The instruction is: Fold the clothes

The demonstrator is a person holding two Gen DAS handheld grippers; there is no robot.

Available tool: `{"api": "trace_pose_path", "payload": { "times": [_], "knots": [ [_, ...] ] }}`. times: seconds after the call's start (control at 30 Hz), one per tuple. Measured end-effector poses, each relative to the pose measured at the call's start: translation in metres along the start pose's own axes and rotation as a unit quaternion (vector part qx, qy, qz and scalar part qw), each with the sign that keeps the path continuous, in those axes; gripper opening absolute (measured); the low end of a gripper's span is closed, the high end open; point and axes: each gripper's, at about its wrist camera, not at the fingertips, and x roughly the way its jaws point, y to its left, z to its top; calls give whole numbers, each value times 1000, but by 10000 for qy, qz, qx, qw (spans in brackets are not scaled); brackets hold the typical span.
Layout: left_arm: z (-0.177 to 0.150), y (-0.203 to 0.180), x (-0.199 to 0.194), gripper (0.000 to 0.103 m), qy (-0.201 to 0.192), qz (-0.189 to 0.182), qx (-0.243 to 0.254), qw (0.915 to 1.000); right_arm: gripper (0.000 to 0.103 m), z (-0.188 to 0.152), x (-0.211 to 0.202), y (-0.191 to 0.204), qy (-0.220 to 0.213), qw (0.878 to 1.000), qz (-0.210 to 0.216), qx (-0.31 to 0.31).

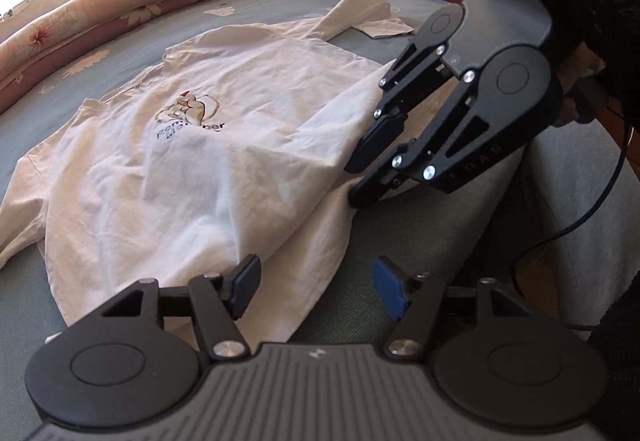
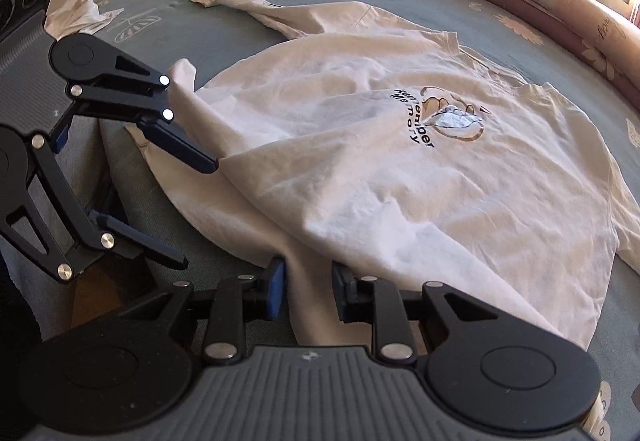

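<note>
My left gripper [image 1: 316, 291] stood spread, its blue pads well apart, with nothing clamped between them. It hung over the near hem of the white T-shirt [image 1: 180, 161]. From the right wrist view, one left finger [image 2: 180, 145] lay against a raised fold of the cloth and the other sat off the shirt, over the bed's edge.

My right gripper [image 2: 310, 293] was narrowed. A band of the hem ran through the gap between its pads. I could not tell whether the pads pressed on it.

The T-shirt lay spread on the blue-grey flowered sheet [image 1: 52, 129], front side up, with the printed emblem [image 2: 440, 117] showing. Its collar pointed away from me and its near edge was rucked into ridges at both grippers. A rolled floral quilt [image 1: 80, 13] ran along the far side of the bed, below the window. A second small white cloth [image 2: 76, 15] lay apart from the shirt.
</note>
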Motion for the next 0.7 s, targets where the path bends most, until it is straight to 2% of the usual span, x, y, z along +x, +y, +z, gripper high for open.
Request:
{"api": "trace_pose_path", "payload": {
  "times": [0.17, 0.27, 0.47, 0.6, 0.7],
  "knots": [
    [2, 0, 7, 64, 2, 204, 232, 9995, 30, 2, 0, -20, -2, 9957, 388, 837],
    [2, 2, 1, 64, -120, 343, 394, 9986, 35, -1, -7, -20, -76, 9957, 335, 859],
    [9, 24, 0, 64, -198, 494, -5, 9986, 54, -5, -12, 22, -214, 9993, -62, -299],
    [10, 28, 2, 64, -214, 478, -76, 9986, 54, -9, 7, 46, -91, 9926, -531, -1084],
    [8, 27, 2, 64, -207, 490, -60, 9986, 54, -15, 13, 61, -237, 9798, -995, -1717]
  ]
}}
